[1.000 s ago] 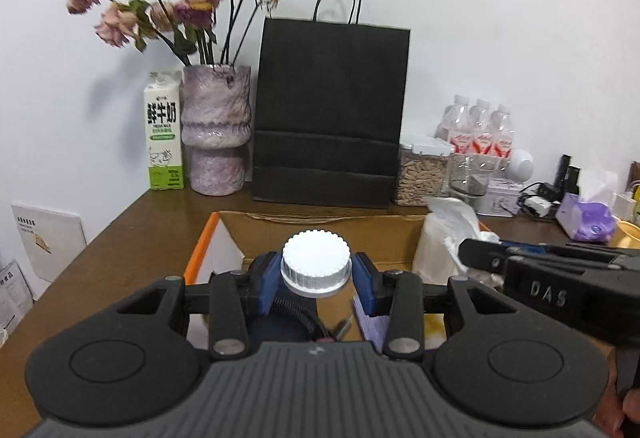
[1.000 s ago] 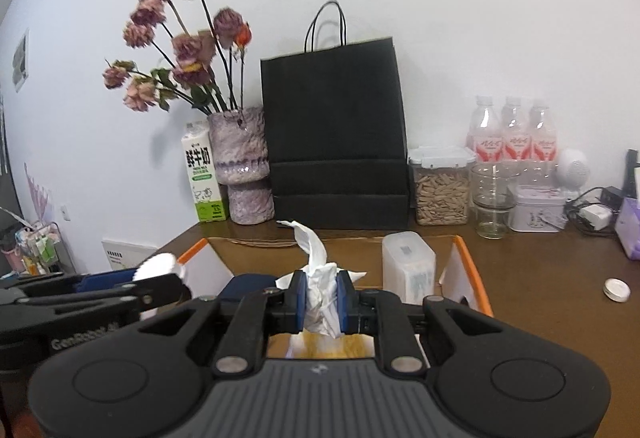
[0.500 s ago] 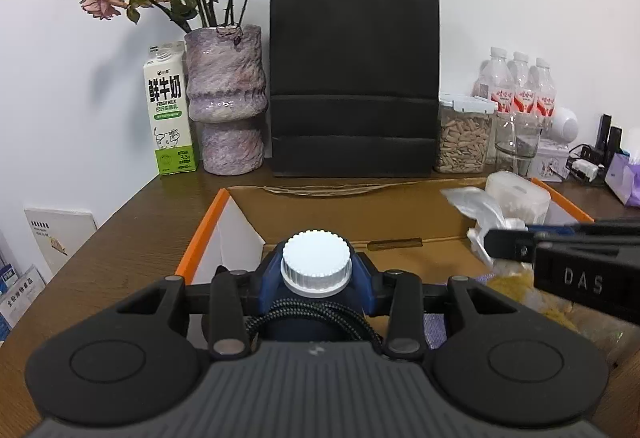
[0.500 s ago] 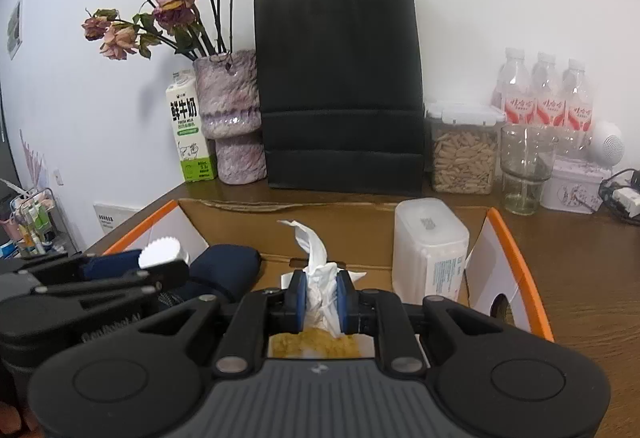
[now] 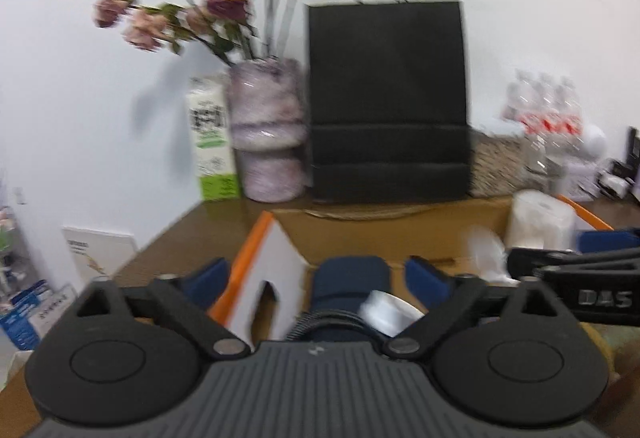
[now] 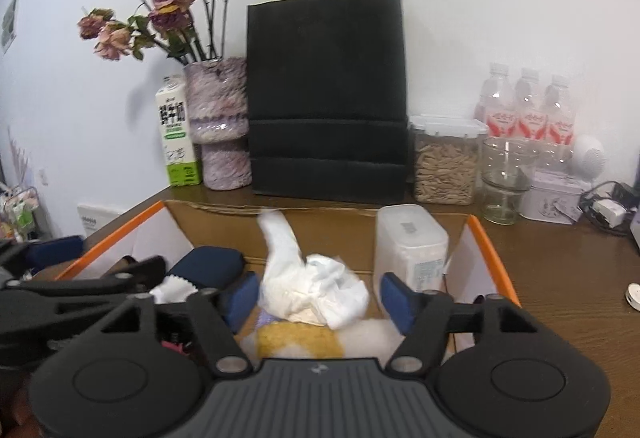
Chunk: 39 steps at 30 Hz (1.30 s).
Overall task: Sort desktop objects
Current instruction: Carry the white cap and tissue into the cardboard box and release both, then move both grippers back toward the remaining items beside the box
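The orange-edged cardboard box (image 6: 486, 250) on the worktop (image 6: 568, 278) lies under both sets of jaws. The left gripper (image 5: 316, 278) is opening wide around the dark blue white-capped bottle (image 5: 350, 280), untouched between its jaws. The right gripper (image 6: 320, 296) is opening, crumpled white tissue (image 6: 320, 286) loose between its jaws.

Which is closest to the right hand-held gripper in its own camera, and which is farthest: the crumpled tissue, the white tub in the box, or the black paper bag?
1. Crumpled tissue: between the opening jaws of the right hand-held gripper, pads not touching it.
2. White tub: farther back, in the box's right corner.
3. Black paper bag: behind the box, by the wall.
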### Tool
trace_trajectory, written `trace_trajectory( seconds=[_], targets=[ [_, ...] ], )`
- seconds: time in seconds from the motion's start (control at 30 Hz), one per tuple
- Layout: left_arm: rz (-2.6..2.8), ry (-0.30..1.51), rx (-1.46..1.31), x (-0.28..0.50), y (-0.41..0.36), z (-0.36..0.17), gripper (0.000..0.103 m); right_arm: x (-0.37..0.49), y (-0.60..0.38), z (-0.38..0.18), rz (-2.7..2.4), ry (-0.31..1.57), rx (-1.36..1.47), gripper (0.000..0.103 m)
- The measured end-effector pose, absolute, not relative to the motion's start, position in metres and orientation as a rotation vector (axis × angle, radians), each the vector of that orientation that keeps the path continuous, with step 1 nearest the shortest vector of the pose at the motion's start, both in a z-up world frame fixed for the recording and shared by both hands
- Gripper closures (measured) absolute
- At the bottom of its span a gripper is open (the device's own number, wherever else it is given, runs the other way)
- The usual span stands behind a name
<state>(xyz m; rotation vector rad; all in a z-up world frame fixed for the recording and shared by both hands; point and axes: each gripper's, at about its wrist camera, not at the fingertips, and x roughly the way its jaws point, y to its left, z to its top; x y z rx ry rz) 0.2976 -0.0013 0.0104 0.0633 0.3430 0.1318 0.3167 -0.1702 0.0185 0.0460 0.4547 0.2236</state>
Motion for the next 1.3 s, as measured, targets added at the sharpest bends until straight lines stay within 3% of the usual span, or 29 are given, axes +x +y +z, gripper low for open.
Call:
trace_trajectory(
  seconds=[0.03, 0.1, 0.67, 1.0, 1.3],
  targets=[
    [0.135, 0.328, 0.055, 0.296, 0.001, 0.012, 0.000, 0.316, -0.173, 0.019, 0.220, 0.448, 0.057, 0.009],
    [0.127, 0.318, 0.047, 0.294, 0.003, 0.014, 0.000, 0.316, -0.176, 0.019, 0.223, 0.442, 0.070, 0.000],
    [0.122, 0.261, 0.042, 0.279, 0.007, 0.021, 0.000, 0.302, -0.174, 0.025, 0.197, 0.399, 0.046, 0.000],
    [0.109, 0.196, 0.042, 0.241, 0.007, 0.023, 0.000, 0.252, -0.179, 0.035, 0.166, 0.294, -0.013, 0.000],
    [0.105, 0.222, 0.040, 0.200, 0.018, 0.010, 0.000, 0.207, -0.189, 0.012, 0.164, 0.345, -0.026, 0.000]
  ],
)
